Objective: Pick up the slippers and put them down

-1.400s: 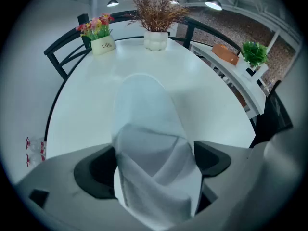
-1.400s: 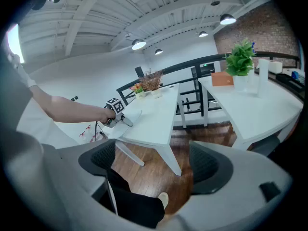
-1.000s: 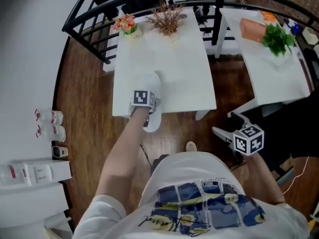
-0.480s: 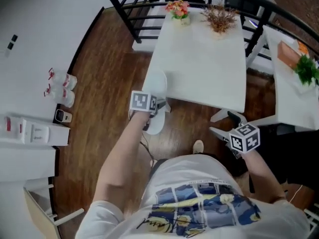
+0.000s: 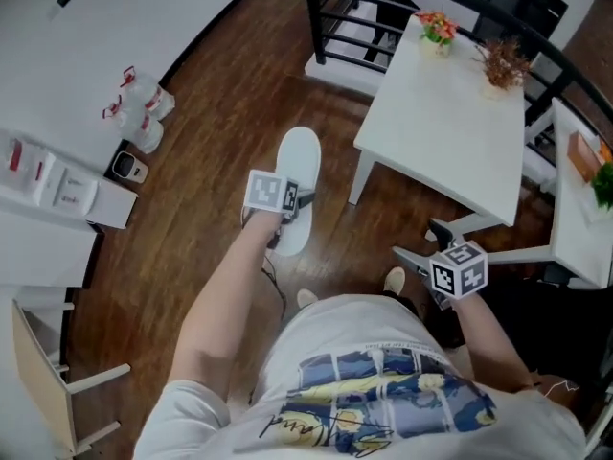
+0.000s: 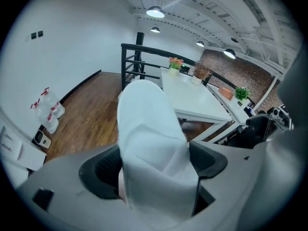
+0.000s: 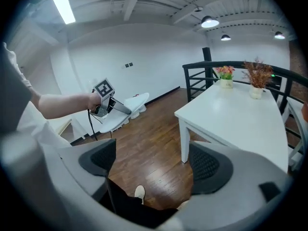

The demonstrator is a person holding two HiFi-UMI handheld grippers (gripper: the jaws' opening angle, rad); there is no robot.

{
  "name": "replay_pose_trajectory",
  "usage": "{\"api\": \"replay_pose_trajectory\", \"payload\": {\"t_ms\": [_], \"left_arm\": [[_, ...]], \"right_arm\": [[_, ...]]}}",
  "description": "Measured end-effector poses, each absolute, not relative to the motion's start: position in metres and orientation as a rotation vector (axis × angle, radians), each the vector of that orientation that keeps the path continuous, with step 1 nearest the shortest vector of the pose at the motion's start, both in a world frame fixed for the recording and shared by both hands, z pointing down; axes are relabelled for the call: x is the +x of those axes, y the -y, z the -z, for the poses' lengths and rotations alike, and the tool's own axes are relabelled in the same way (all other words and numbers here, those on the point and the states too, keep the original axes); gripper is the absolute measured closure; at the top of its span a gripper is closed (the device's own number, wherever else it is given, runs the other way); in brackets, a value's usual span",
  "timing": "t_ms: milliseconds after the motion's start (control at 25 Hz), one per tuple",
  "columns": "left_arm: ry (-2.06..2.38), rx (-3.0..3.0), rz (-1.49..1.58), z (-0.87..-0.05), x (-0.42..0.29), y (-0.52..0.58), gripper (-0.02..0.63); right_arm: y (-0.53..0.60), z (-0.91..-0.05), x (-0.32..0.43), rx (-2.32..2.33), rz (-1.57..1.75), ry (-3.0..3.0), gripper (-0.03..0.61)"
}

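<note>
A white slipper (image 5: 300, 159) hangs in the air over the wooden floor, left of the white table (image 5: 450, 113). My left gripper (image 5: 290, 217) grips its rear part, the toe pointing away from me. In the left gripper view the slipper (image 6: 144, 124) fills the gap between both pads of my left gripper (image 6: 154, 165), whose jaws are closing on it. My right gripper (image 5: 420, 243) is low at the right, near the table's leg, open with nothing between its pads (image 7: 98, 160). The right gripper view shows the slipper (image 7: 129, 106) held out at the left.
Several water bottles (image 5: 144, 113) and a small device stand by the left wall near a white cabinet (image 5: 53, 185). A black railing (image 5: 354, 8) runs behind the table, which bears two flower pots (image 5: 438, 29). A second table (image 5: 579, 228) is at the right. My feet (image 5: 395, 279) are below.
The left gripper has carried the slipper off the table's front edge and out over the wooden floor at the table's left. The right gripper swung the same way, still open.
</note>
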State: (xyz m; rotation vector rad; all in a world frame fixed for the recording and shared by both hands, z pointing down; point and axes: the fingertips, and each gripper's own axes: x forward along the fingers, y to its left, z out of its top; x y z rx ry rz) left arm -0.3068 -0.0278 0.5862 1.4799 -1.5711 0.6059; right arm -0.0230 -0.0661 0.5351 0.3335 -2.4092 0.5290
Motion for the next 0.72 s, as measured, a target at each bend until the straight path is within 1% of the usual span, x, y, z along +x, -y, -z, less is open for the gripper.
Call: {"api": "replay_pose_trajectory", "payload": {"t_ms": [160,320,360,560,720], "left_arm": [[1.601,1.410,-0.548,-0.608,-0.371,-0.031,0.190],[1.604,1.301,-0.502,-0.650,-0.419,-0.087,0.192],[1.606,1.277,-0.488,-0.662,-0.432,-0.095,0.192],[1.614,1.176,-0.404,-0.738,-0.489,-0.095,0.193],[1.615,1.091,-0.311,-0.837,-0.528,-0.072,0.195]], "right_arm": [[0.019,-0.566,-0.088,0.272,-0.485,2.353,0.092],[-0.014,-0.602,-0.143,0.219,-0.494,2.270,0.092],[-0.018,-0.612,-0.159,0.204,-0.503,2.254,0.107],[-0.004,-0.691,-0.256,0.154,-0.456,2.249,0.118],[0.030,-0.785,-0.331,0.155,-0.395,2.207,0.117]]}}
